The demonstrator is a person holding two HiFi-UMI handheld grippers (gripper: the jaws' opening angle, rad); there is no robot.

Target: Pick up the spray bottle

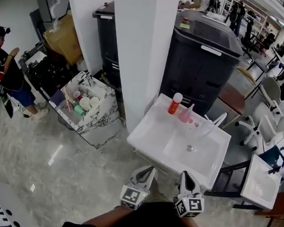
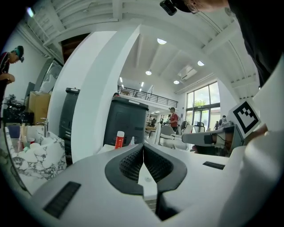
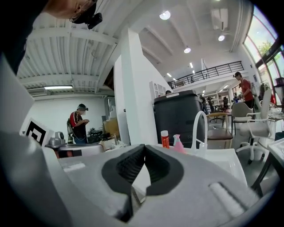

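A pink spray bottle [image 1: 186, 113] stands on the back rim of a white sink [image 1: 150, 128], just right of a red bottle with a white cap [image 1: 175, 103]. Both grippers hover before the sink's near edge, well short of the bottles. My left gripper [image 1: 148, 170] and right gripper [image 1: 184, 175] sit side by side, both shut and empty. In the left gripper view the jaws [image 2: 143, 146] meet, with the red bottle [image 2: 119, 139] and spray bottle [image 2: 132, 141] far beyond. The right gripper view shows closed jaws [image 3: 144, 148], the pink spray bottle [image 3: 178, 142] and red bottle [image 3: 164, 138] ahead.
A white faucet [image 1: 218, 121] rises at the sink's back right. Behind stand a white pillar [image 1: 141, 52] and a large black bin [image 1: 204, 56]. A marbled cart with cups [image 1: 100, 120] is left; office chairs [image 1: 272, 119] and a small white table [image 1: 263, 182] right. A person [image 1: 4, 72] stands far left.
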